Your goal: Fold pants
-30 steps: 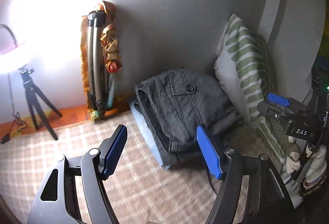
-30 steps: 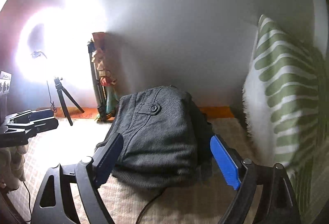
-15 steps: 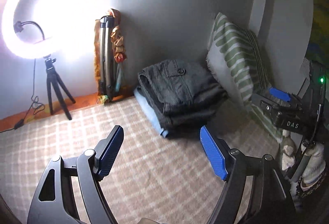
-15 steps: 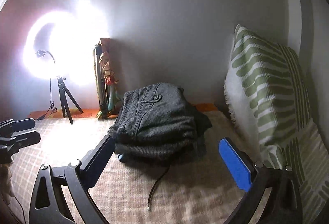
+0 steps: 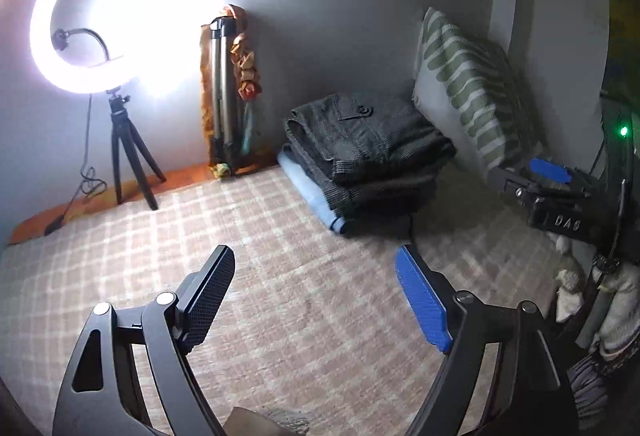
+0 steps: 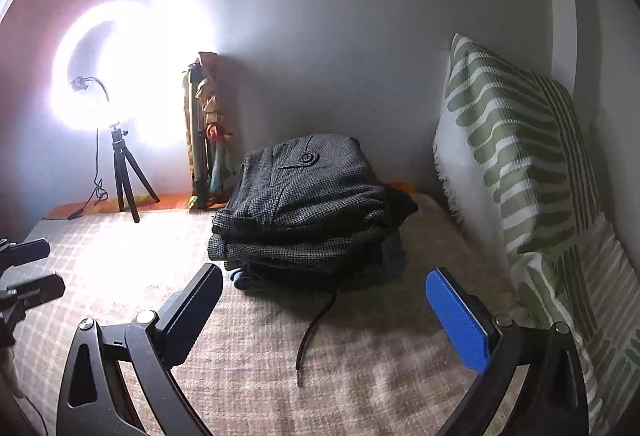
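Dark grey checked pants (image 5: 368, 144) lie folded on top of a stack near the wall, with a light blue folded garment (image 5: 308, 192) under them. The stack also shows in the right wrist view (image 6: 308, 212), where a dark cord (image 6: 312, 332) trails from it onto the blanket. My left gripper (image 5: 316, 292) is open and empty, well back from the stack. My right gripper (image 6: 324, 304) is open and empty, a short way in front of the stack; it also shows at the right of the left wrist view (image 5: 532, 176).
A checked beige blanket (image 5: 260, 256) covers the surface. A green-striped pillow (image 6: 516, 164) leans on the wall to the right. A lit ring light on a small tripod (image 5: 124, 156) and a folded tripod with cloth (image 5: 228, 96) stand at the back left.
Both grippers have pulled back from the folded stack, which now looks smaller and farther away. Both stay open and empty. The stack has not moved.
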A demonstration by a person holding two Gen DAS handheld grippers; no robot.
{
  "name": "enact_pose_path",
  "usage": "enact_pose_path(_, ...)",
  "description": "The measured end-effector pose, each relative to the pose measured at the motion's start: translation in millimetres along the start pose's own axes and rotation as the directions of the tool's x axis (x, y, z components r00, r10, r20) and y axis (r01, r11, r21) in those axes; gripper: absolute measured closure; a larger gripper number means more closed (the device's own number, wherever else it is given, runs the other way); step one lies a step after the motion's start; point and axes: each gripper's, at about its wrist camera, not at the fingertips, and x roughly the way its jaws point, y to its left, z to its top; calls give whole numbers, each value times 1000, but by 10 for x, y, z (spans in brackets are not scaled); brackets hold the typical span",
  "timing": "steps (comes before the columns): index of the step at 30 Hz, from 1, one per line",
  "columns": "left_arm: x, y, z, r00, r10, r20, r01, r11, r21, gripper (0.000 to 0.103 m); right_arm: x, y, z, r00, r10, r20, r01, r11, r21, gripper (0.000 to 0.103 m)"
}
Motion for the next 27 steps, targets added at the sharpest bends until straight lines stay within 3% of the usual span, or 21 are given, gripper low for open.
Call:
enact_pose_path(6,-22,21,-42,1000,-8,4,7,1000,4,20,41,14,-12,1000,0,3,0,1000,14,0)
enact_pose_path(10,-37,15,-49,999,35,-5,-35,999,16,20,40,38,-6,1000,-3,9,3,1000,15,0)
enact_pose_path(27,-155,18,-45,1000,19,6,-19,1000,-5,20,16,-24,-19,1000,-14,11,14,999,29,0)
